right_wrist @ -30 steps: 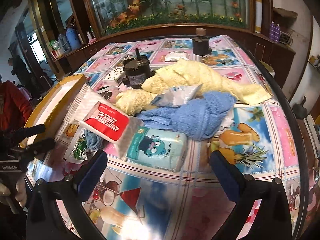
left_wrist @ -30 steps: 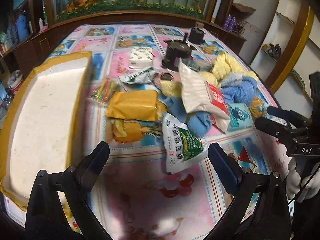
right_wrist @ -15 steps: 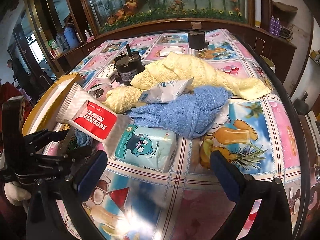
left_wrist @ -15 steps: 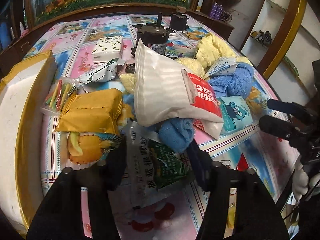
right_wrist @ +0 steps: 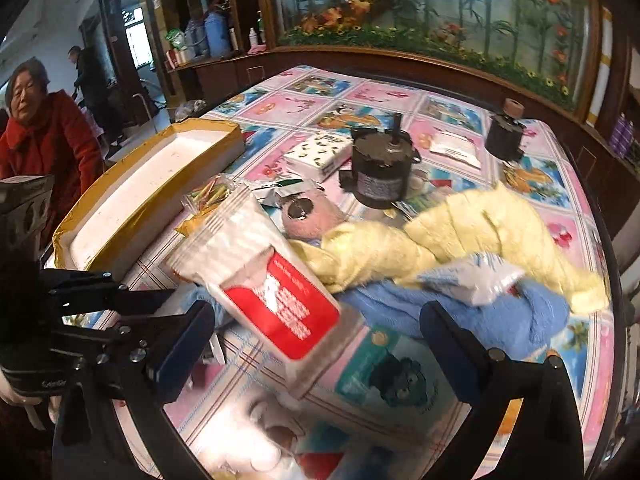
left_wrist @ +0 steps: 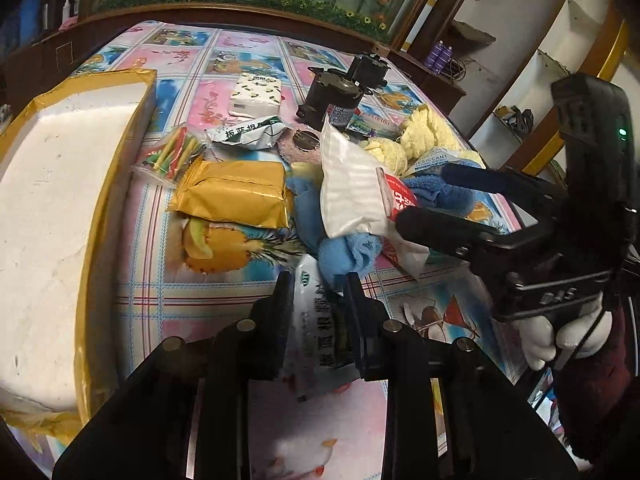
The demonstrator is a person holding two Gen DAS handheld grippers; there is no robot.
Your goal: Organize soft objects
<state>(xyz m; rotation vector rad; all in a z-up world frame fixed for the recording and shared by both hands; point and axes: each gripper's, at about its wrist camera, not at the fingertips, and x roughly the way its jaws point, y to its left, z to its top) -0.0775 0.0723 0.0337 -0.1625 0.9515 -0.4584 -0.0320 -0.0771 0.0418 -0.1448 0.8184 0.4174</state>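
Observation:
A green-and-white snack packet [left_wrist: 316, 328] lies at the table's near edge, and my left gripper [left_wrist: 316, 282] is closing on it, with both pads pressing its sides. A white bag with a red label [right_wrist: 256, 264] leans on a blue towel [right_wrist: 500, 320] and sits between the wide-apart fingers of my right gripper [right_wrist: 316, 332], which is open and touches nothing. In the left wrist view that right gripper [left_wrist: 424, 200] hovers by the same bag [left_wrist: 352, 188]. A yellow towel [right_wrist: 480, 232] lies behind.
A white foam box [left_wrist: 60, 200] edged with yellow tape fills the left side. A gold packet [left_wrist: 236, 192], a tissue pack [left_wrist: 256, 94], a teal tissue pack [right_wrist: 392, 372] and black motors [right_wrist: 380, 172] crowd the table. A person in red [right_wrist: 44, 140] stands at the left.
My left gripper came forward over the green-and-white packet and its jaws closed from wide open onto it. My right gripper swung left toward the white bag and rolled.

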